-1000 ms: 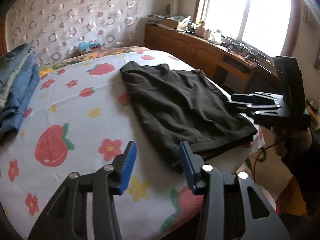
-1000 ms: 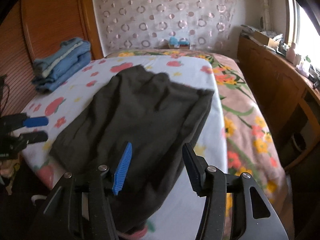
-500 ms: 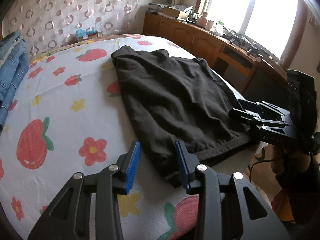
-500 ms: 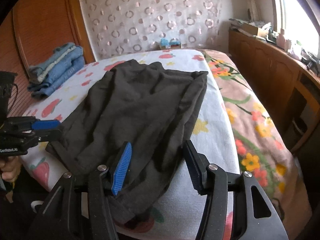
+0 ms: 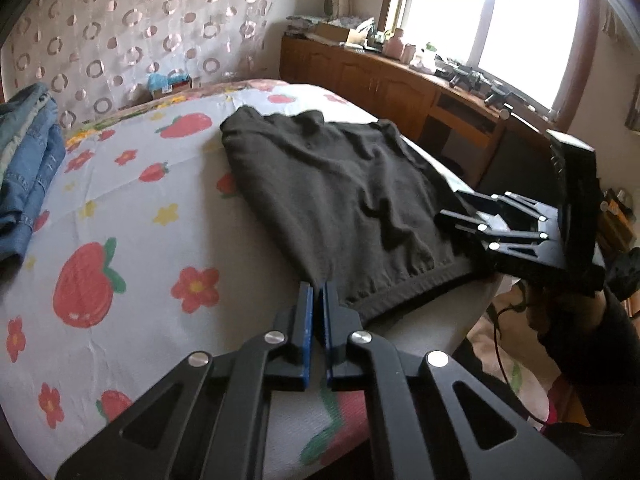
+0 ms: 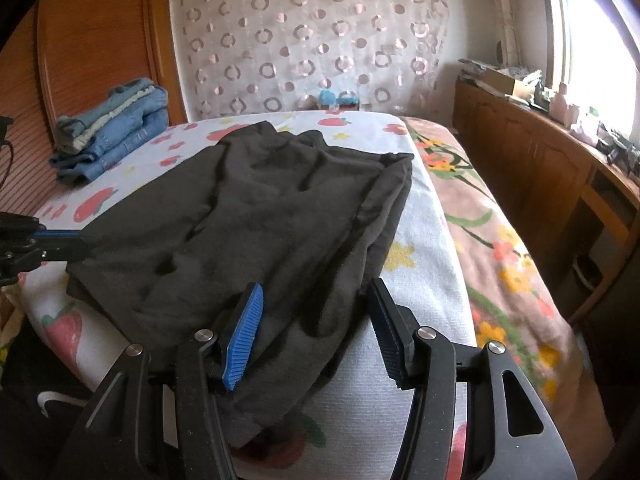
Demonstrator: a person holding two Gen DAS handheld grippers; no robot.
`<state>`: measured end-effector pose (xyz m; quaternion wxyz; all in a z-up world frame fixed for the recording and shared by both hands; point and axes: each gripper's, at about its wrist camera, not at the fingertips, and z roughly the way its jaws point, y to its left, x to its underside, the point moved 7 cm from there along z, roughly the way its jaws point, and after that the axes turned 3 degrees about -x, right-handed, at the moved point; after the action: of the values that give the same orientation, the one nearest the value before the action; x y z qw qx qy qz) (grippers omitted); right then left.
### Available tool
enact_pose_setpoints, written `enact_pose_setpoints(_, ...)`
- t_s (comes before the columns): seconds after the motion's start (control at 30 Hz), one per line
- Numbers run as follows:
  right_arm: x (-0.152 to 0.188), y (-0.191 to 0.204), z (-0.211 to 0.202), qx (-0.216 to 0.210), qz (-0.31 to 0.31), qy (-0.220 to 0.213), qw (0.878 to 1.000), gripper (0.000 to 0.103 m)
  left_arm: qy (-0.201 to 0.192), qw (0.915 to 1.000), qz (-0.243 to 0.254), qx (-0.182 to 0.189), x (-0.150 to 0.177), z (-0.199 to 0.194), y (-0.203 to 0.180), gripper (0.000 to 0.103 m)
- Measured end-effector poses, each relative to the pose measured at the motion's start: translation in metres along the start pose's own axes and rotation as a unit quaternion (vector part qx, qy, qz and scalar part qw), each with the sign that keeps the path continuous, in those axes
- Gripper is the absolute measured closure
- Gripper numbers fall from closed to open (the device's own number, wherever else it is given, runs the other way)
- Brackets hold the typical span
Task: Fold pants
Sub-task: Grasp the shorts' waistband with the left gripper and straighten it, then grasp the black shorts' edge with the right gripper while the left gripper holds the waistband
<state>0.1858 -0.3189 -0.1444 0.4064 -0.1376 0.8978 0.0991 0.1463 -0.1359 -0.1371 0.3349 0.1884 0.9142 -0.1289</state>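
Dark grey pants (image 5: 340, 200) lie spread flat on the strawberry-print bed sheet (image 5: 100, 240), one end at the bed's near edge. My left gripper (image 5: 318, 292) is shut, its blue pads pinching the near left corner of the pants. The right wrist view shows the same gripper (image 6: 80, 246) at the far left, gripping that corner of the pants (image 6: 260, 208). My right gripper (image 6: 316, 300) is open and astride the near right corner; cloth lies between the pads, which do not press it. Seen from the left wrist, the right gripper (image 5: 448, 220) rests at the cloth's right edge.
A stack of folded jeans (image 6: 116, 128) sits at the far left of the bed by a wooden headboard (image 6: 80, 52). A floral blanket (image 6: 500, 248) covers the bed's right side. A wooden cabinet (image 6: 540, 168) with clutter runs under the window.
The left jaws have closed on the pants' corner after moving in to it. The right gripper has sunk a little over the other near corner, still open.
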Motion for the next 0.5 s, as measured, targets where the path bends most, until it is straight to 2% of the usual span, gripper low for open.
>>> enact_pose_setpoints(0.3, -0.002, -0.003, -0.005, 0.005, 0.005, 0.016, 1.000, 0.048, 0.010, 0.9999, -0.007, -0.004, 0.004, 0.009, 0.003, 0.101)
enact_pose_setpoints(0.5, 0.003, -0.005, -0.031, -0.014, 0.035, 0.010, 0.999, 0.048, 0.015, 0.9998, -0.014, -0.004, 0.007, 0.014, 0.007, 0.100)
